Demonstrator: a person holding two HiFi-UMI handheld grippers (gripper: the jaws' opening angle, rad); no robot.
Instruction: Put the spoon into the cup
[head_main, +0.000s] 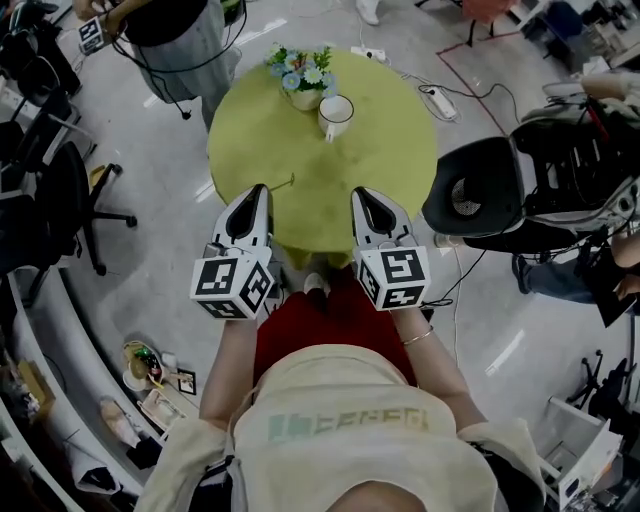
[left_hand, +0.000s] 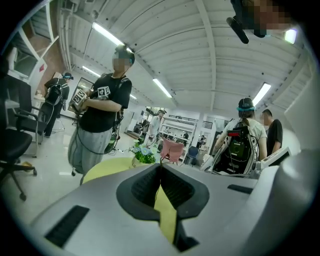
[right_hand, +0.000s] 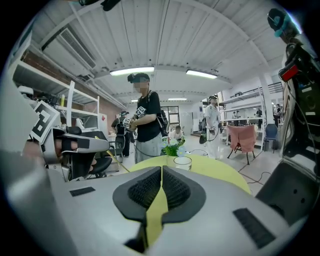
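Note:
A white cup stands upright on the far side of the round yellow-green table, just in front of a pot of flowers. A thin spoon lies flat on the table's near left part. My left gripper hovers at the near edge, its tip just left of the spoon, shut and empty. My right gripper is level with it to the right, also shut and empty. The right gripper view shows the cup straight ahead, beyond the shut jaws. The left gripper view shows only the flowers and the table.
A standing person in a black shirt is close to the table's far left. A black office chair sits at the table's right and another chair at its left. Cables and a power strip lie on the floor behind.

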